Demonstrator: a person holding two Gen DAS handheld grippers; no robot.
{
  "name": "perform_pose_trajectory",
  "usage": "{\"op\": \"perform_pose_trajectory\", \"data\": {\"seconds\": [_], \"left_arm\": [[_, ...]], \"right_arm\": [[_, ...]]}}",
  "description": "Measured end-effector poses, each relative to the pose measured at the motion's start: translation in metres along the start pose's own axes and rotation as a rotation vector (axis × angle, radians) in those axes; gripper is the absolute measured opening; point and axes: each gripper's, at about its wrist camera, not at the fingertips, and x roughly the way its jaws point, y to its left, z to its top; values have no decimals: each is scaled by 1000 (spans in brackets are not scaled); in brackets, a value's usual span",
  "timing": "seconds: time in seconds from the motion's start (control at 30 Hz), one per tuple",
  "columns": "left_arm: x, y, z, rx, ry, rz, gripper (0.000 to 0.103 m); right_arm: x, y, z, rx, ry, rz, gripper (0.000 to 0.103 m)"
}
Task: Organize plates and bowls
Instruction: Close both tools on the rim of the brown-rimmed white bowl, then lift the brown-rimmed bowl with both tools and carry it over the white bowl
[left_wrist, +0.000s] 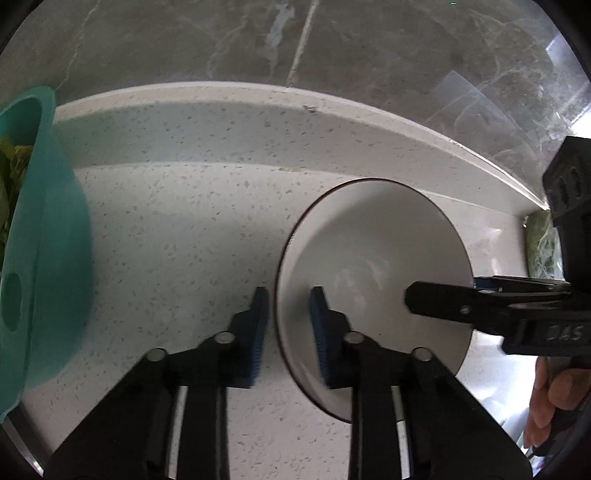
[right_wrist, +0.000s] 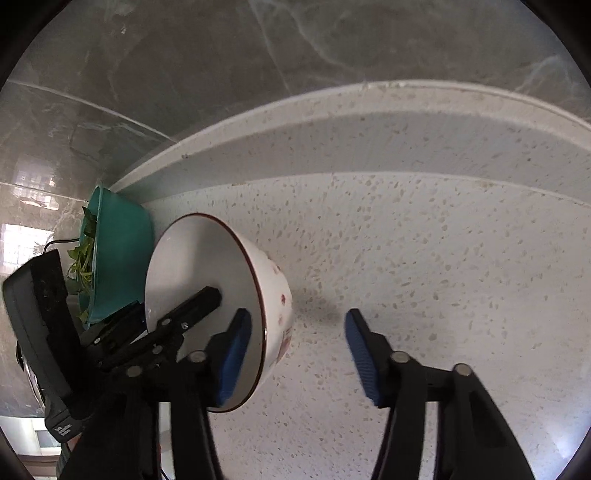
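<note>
A white bowl (left_wrist: 369, 258) with a dark red rim and small red flowers on its outside (right_wrist: 280, 295) stands on the speckled countertop (left_wrist: 177, 240). My left gripper (left_wrist: 290, 332) straddles its left rim, one blue pad outside and one inside. The jaws stand narrow, and a thin strip of counter shows between the outer pad and the rim. My right gripper (right_wrist: 299, 354) straddles the opposite rim with one pad inside the bowl. Its other pad stands well clear of the wall, over the counter. In the left wrist view one of its fingers (left_wrist: 436, 301) reaches into the bowl from the right.
A teal bowl (left_wrist: 48, 240) with green leaves in it sits to the left of the white bowl, close to it (right_wrist: 122, 258). A raised speckled ledge (right_wrist: 406, 136) and a grey marble wall close off the back. A person's hand (left_wrist: 554, 398) grips the right tool.
</note>
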Motion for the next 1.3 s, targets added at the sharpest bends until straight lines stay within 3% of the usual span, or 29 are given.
{"op": "perform_pose_trajectory", "data": {"seconds": [0.13, 0.43, 0.77, 1.07, 1.3], "left_arm": [[0, -1, 3, 3, 3, -4, 14], [-16, -15, -10, 10, 3, 12, 11], [-46, -49, -12, 45, -18, -5, 11], [-100, -135, -58, 126, -49, -52, 11], [-128, -234, -129, 175, -44, -112, 12]], "right_arm": [[4, 8, -1, -21, 3, 35, 22], [3, 11, -8, -9, -5, 19, 17], [-45, -1, -36, -4, -58, 26, 17], [-117, -30, -93, -12, -121, 46, 17], [-176, -77, -152, -21, -163, 50, 17]]}}
